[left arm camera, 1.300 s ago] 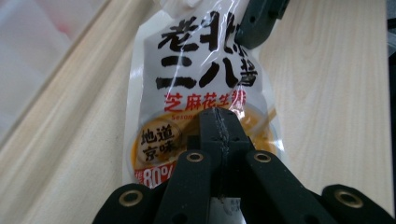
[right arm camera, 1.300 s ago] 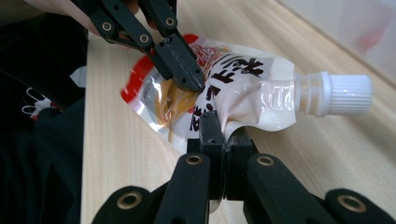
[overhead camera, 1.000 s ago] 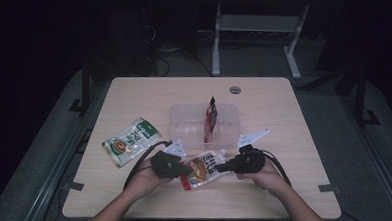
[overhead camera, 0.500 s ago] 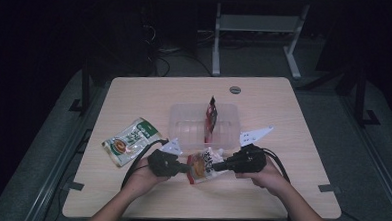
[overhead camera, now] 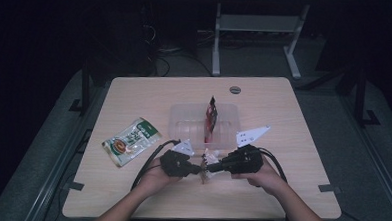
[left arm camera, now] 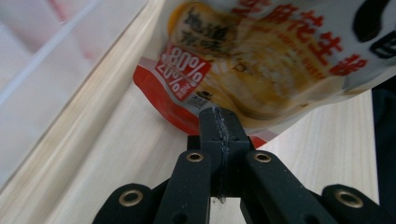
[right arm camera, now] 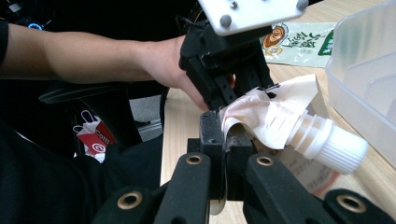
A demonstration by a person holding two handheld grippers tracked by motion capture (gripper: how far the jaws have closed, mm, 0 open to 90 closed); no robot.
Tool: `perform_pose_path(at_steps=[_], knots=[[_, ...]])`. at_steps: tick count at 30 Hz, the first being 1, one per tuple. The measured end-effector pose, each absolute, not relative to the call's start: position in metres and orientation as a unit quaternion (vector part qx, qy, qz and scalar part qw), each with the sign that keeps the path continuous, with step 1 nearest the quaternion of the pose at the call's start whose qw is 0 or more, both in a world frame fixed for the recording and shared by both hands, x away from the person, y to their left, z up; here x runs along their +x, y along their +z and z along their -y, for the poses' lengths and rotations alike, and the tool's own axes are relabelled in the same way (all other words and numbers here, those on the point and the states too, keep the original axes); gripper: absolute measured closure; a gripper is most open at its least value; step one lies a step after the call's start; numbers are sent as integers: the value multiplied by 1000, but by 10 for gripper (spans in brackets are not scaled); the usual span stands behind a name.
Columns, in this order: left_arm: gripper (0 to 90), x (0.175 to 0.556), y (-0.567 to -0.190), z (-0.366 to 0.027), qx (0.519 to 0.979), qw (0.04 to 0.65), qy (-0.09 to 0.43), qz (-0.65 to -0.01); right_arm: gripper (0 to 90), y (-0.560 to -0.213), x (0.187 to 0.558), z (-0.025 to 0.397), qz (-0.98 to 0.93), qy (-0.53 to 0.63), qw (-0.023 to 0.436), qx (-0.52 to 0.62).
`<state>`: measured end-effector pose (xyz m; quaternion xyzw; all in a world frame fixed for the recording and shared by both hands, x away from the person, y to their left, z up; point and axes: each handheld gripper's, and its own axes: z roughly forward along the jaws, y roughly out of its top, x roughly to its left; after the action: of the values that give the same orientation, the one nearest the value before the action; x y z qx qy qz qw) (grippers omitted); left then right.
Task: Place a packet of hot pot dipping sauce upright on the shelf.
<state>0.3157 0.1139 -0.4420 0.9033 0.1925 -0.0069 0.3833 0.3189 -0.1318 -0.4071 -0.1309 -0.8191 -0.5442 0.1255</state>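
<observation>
Pouch up between both grippers, near the front edge of the counter, roughly mid-width, just in front of the clear plastic tub. Left gripper comes in from the L, right gripper from the R, tips nearly meeting at the pouch. L gripper view: fingers pressed together on the bottom seam of the pouch, red-edged corner pinched, yellow print w/ red lettering and a "20%/80%" label facing the camera, pale wood of the counter underneath. R gripper view: fingers clamped on a crumpled white fold of the same pouch, right by its ribbed white screw cap; cap sticks out to the side, pointing toward the tub wall. Other gripper visible opposite, gripping the far edge, person's hand wrapped round it. So: both pairs shut on the pouch, one each end, pouch looks held off the surface but can't tell for sure from the high view. Inside the tub, a dark red packet stands upright near its R side. Green-and-white snack bag lies flat toward the L edge of the counter, well apart from the grippers. Cables loop back from both grippers to the front edge. Grey round grommet sits near the back edge.
</observation>
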Motion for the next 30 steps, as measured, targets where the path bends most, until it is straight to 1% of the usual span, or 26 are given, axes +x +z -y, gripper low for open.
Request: perform_pose_path(at_steps=[5, 12, 17, 21, 24, 27, 30], knots=[[898, 316, -438, -118, 902, 387, -5, -190, 892, -405, 319, 136, 818, -547, 115, -137], [897, 312, -432, -128, 897, 396, -23, -194, 892, -400, 319, 146, 818, -547, 91, -151], [826, 309, -431, -135, 898, 395, -32, -192, 892, -395, 318, 150, 817, -551, 79, -150], [730, 305, -429, -140, 893, 399, -42, -202, 892, -391, 317, 155, 816, -554, 70, -151], [589, 303, -428, -147, 898, 390, -43, -200, 892, -387, 313, 159, 817, -552, 61, -153], [502, 300, -425, -158, 898, 388, -45, -203, 892, -382, 310, 166, 821, -547, 46, -154], [437, 297, -426, -170, 898, 386, -45, -208, 892, -377, 308, 174, 820, -550, 35, -158]])
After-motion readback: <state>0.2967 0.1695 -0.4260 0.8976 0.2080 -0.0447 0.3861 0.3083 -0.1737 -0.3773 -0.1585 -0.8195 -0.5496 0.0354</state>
